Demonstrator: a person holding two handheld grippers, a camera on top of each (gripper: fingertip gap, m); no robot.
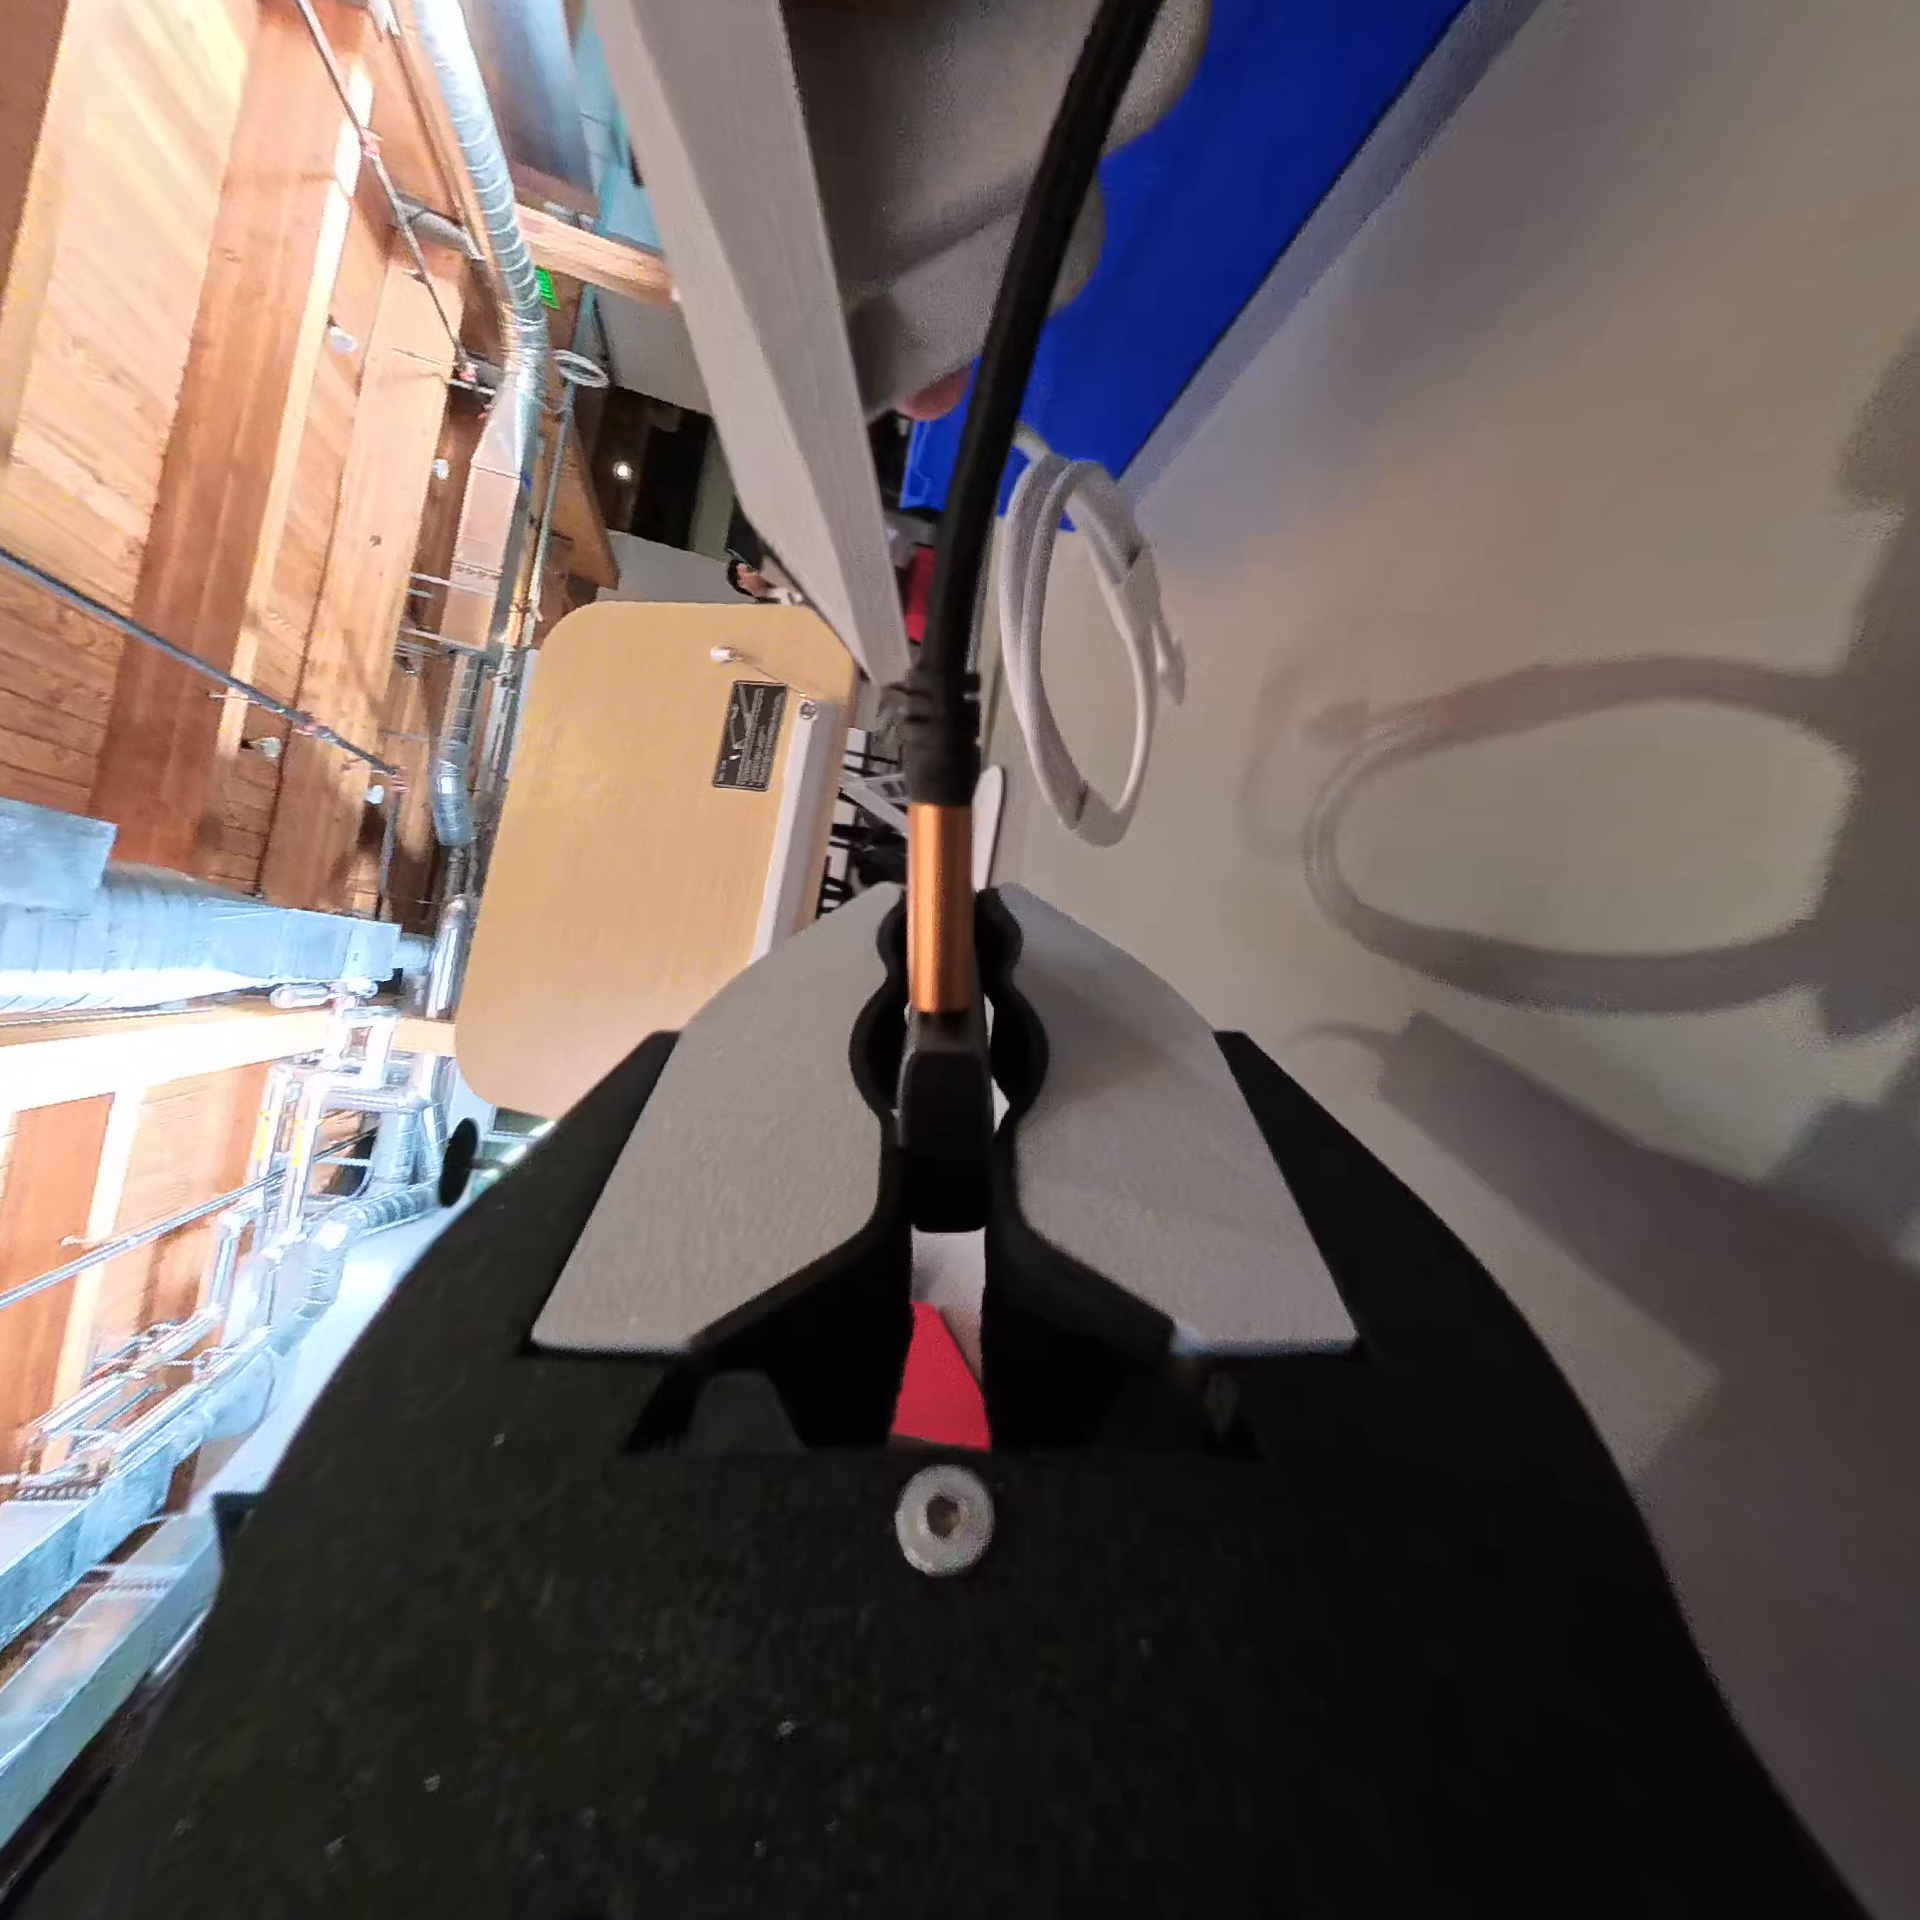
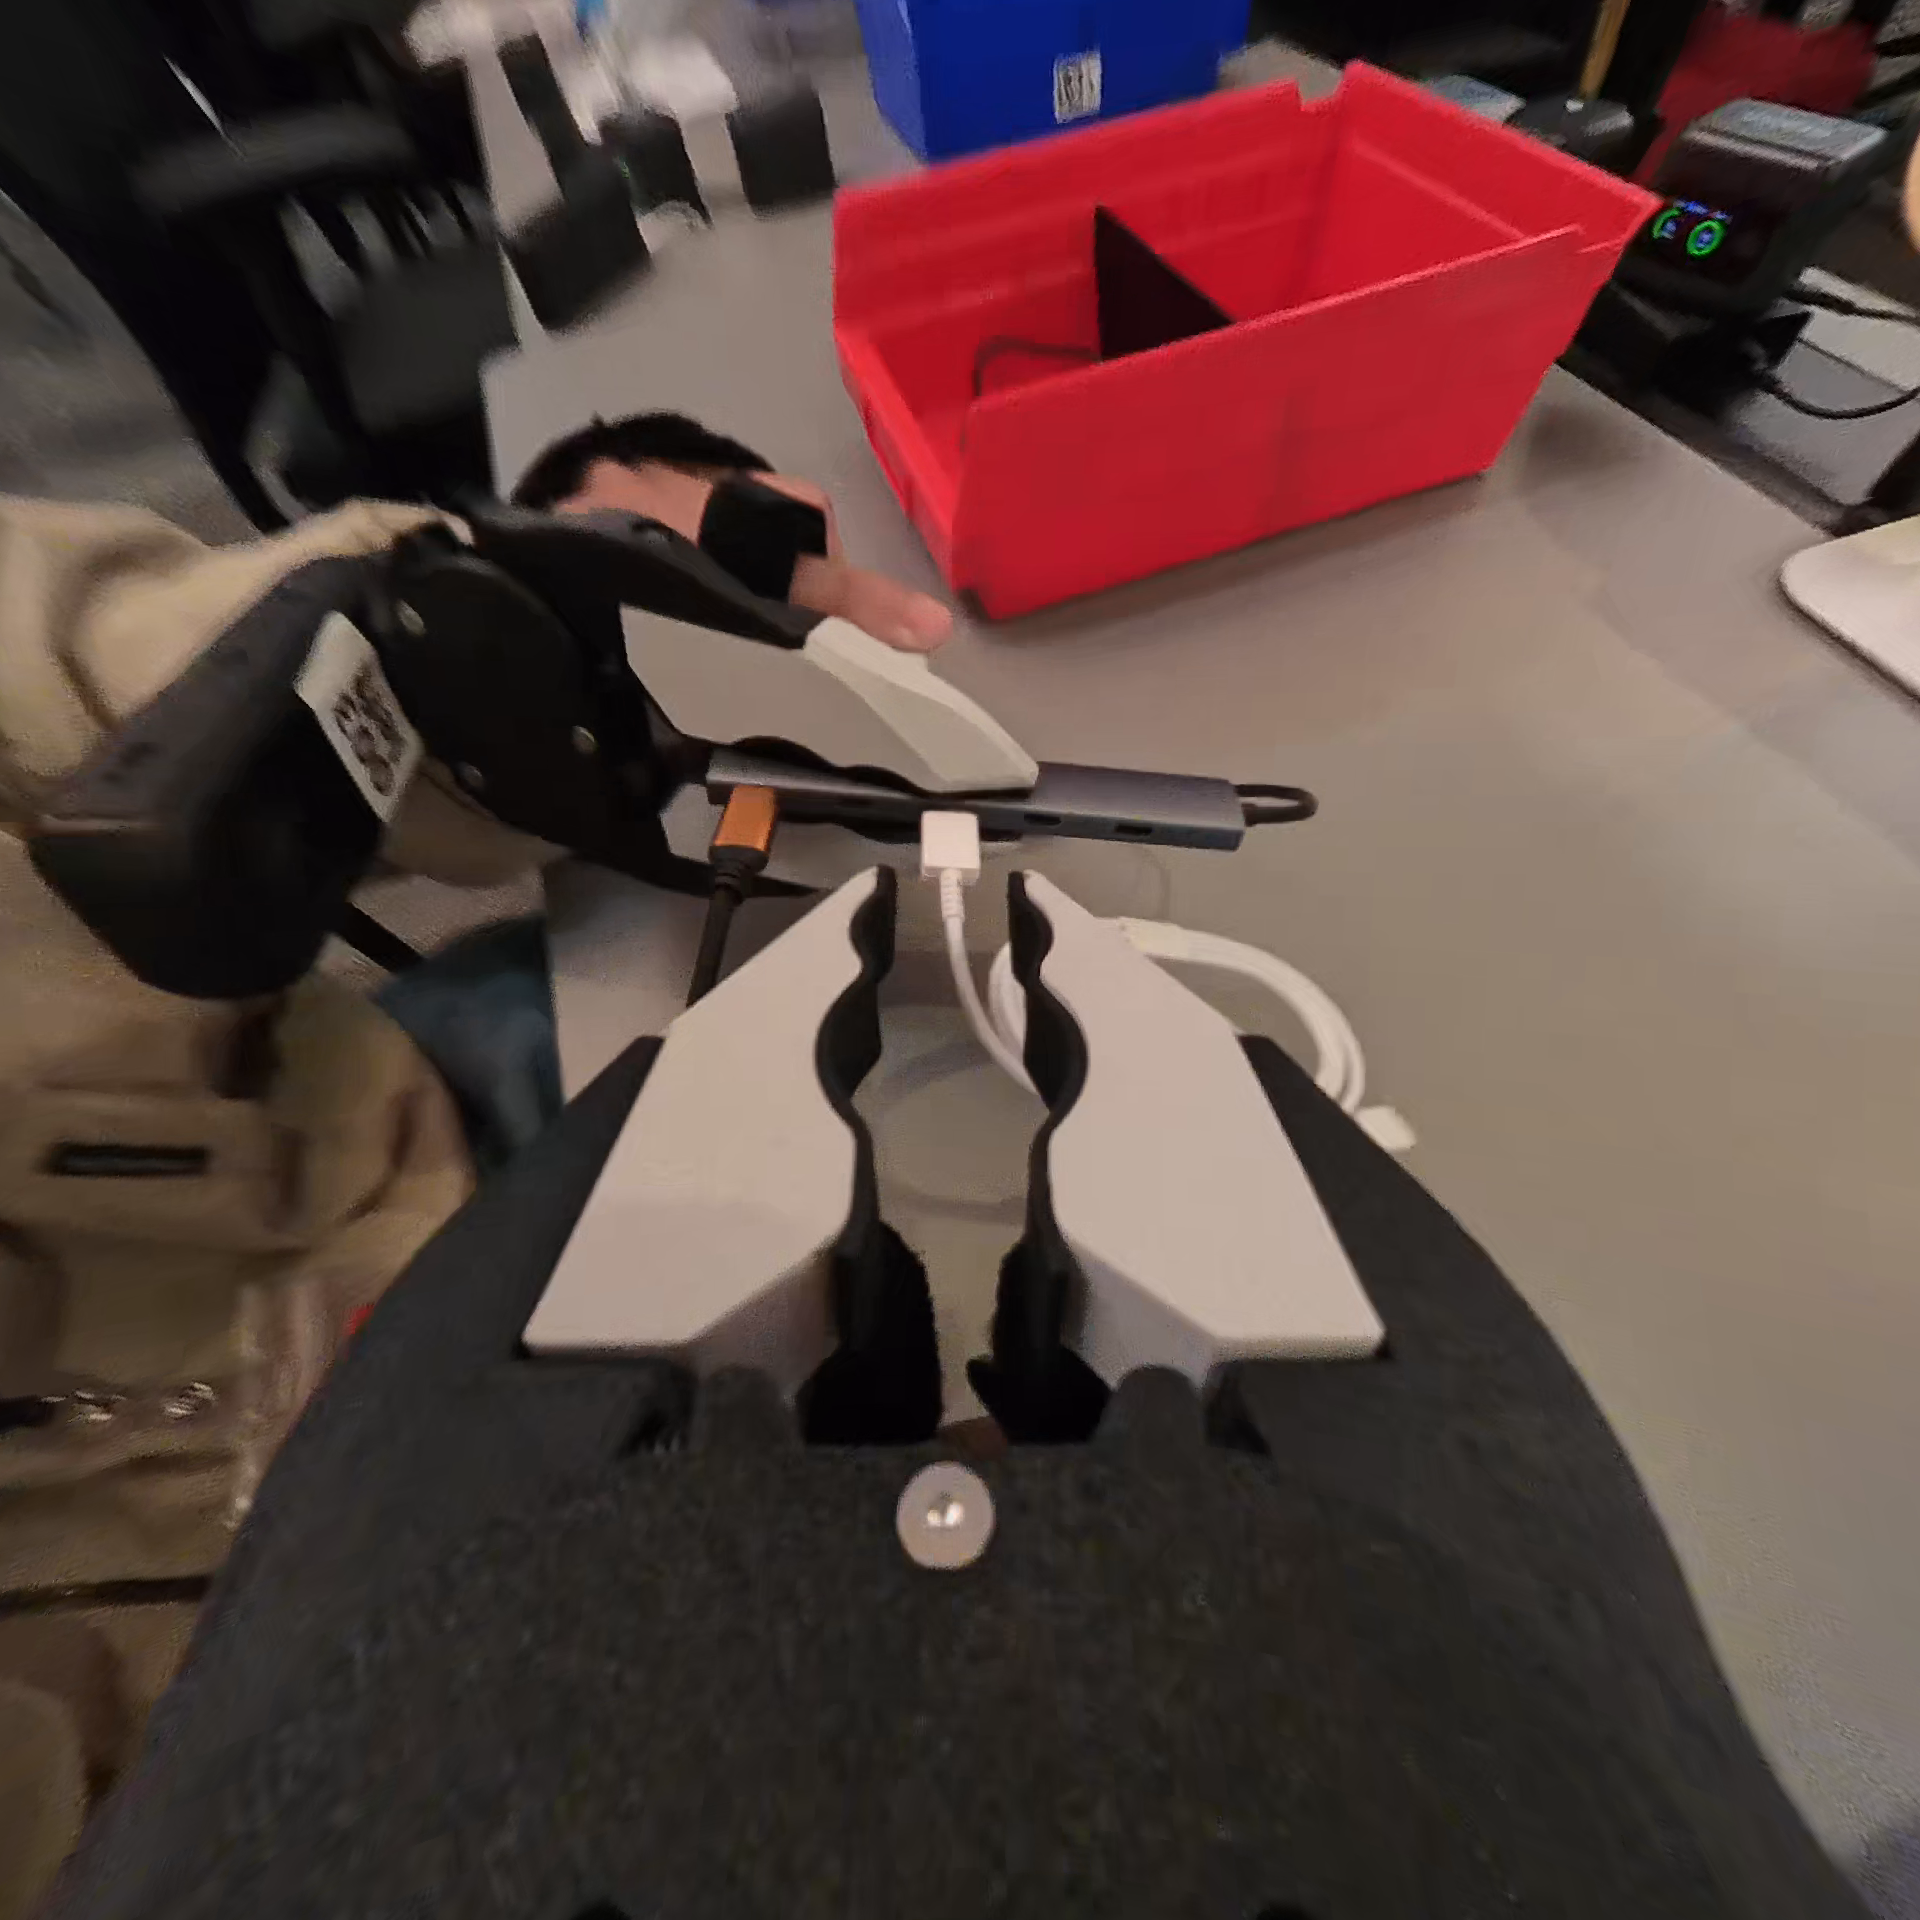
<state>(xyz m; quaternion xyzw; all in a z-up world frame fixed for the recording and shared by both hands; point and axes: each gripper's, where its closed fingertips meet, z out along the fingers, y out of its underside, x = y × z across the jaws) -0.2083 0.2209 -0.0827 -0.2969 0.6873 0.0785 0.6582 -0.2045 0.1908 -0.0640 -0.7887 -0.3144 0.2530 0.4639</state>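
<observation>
My left gripper (image 1: pixel 940 896) is shut on a thin grey USB hub (image 1: pixel 940 1127), seen edge-on between the fingers. In the right wrist view the left gripper (image 2: pixel 1003 781) clamps the hub (image 2: pixel 1132 812) from above and below, just over the grey table (image 2: pixel 1507 852). An orange plug (image 2: pixel 743 821) on a black cable (image 2: pixel 712 935) and a white plug (image 2: pixel 949 842) sit in the hub's near side. My right gripper (image 2: pixel 951 883) is open, with its fingertips on either side of the white cable (image 2: pixel 961 966) just below the white plug. The white cable's coil (image 2: pixel 1309 1008) lies on the table.
A red bin (image 2: pixel 1247 478) with a black divider and a black cable stands beyond the hub. A blue bin (image 2: pixel 1039 73) is behind it. A dark device with green-lit displays (image 2: pixel 1694 234) is at far right. A person's sleeve (image 2: pixel 125 623) and hand (image 2: pixel 894 618) are at left. Only a small space, under 4 cm, lies between the two pairs of fingers.
</observation>
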